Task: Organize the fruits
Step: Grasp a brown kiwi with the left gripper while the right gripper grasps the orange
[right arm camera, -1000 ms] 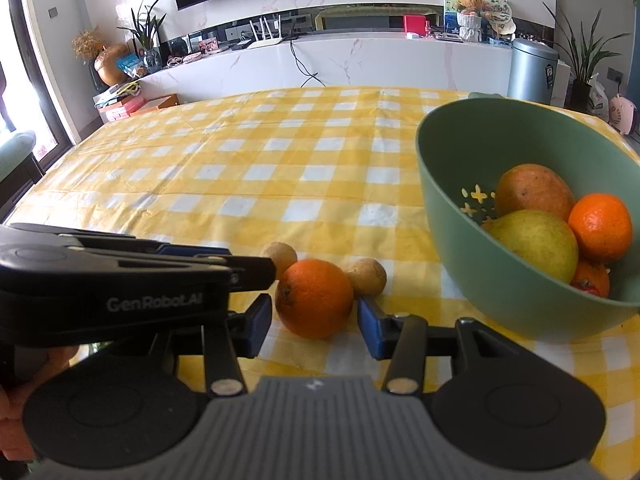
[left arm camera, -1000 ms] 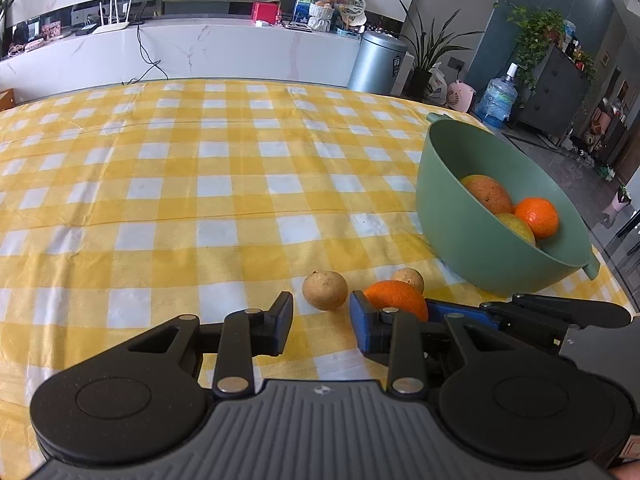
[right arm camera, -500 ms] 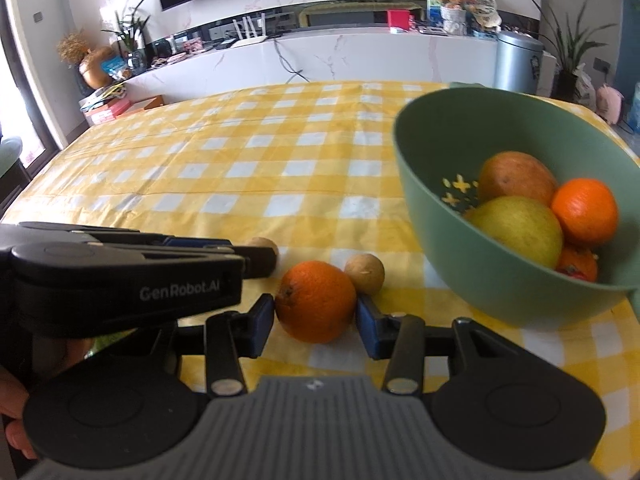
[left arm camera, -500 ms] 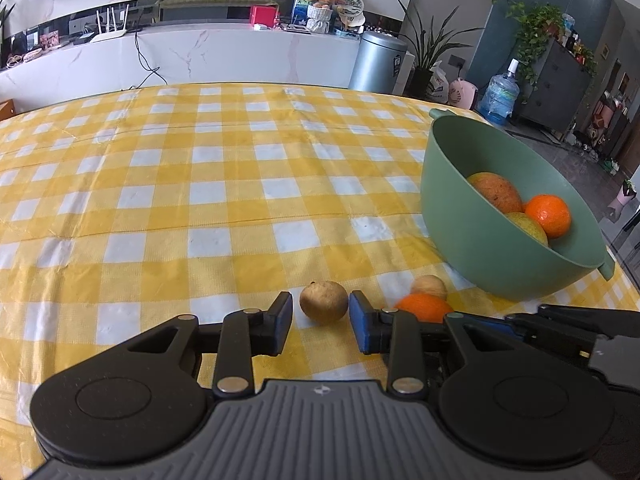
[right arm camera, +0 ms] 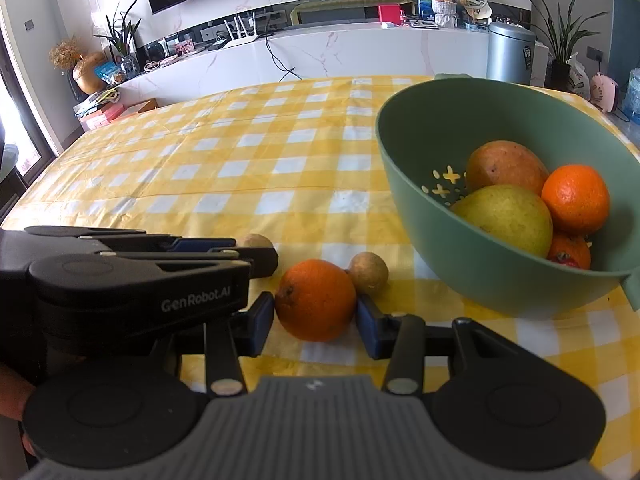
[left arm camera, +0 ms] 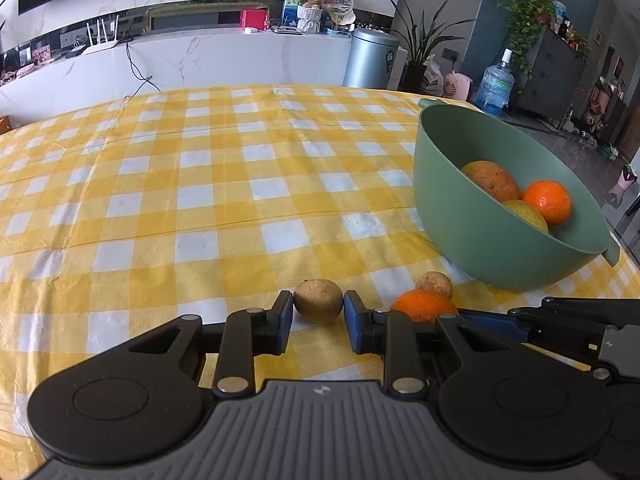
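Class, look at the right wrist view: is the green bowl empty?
No. The green bowl holds several fruits, among them a yellow-green pear and an orange.

Bowl (right arm camera: 452, 256) right on table (right arm camera: 240, 168), fruit inside; orange (right arm camera: 316, 300) left of bowl, small fruit (right arm camera: 369, 272) just behind orange.

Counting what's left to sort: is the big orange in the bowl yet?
Out. The orange sits on the tablecloth, between the right gripper pads, beside the green bowl.

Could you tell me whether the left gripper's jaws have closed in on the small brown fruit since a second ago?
Yes. The left gripper now brackets the small brown fruit, jaws closing.
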A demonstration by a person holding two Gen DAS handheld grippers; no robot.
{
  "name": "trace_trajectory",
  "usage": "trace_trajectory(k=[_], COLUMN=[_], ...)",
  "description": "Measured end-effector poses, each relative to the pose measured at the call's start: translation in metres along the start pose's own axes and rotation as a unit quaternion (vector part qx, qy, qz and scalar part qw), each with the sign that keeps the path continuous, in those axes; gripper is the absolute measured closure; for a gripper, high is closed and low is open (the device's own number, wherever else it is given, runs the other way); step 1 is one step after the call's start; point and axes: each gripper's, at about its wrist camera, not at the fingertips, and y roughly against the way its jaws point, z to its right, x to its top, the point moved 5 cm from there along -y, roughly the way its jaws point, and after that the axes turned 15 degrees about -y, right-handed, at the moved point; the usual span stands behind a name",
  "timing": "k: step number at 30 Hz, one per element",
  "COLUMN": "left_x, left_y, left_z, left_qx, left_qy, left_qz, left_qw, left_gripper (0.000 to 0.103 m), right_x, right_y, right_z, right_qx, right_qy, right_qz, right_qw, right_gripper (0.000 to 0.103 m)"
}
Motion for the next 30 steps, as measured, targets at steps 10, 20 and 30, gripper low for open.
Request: trace_trajectory(k=[10,20,30], left_x=[0.002,0.004,0.011], left_y=[0.012,0.046,0.079], left_z=[-0.004,0.000,0.015], left_qx=[0.014,0.036,0.041], left_qy=[0.014,0.022,0.028], left_qz=[0.005,0.016,0.036], left_qw=[0.9998,0.9990,0.9981], left_gripper=[0.073,0.073,0.073], right_x=[-0.002,-0.003,-0.006], right_y=[0.004,0.028,0.070], right_z=[-0.003,-0.004,-0.003], right_qx=[0.007,0.021,0.050], right_qy=[0.007,0.017,0.039], right_qz=[0.003,0.026,0.069], right_qw=[1.000,0.999,0.996], right_gripper=[0.061,0.061,0.061])
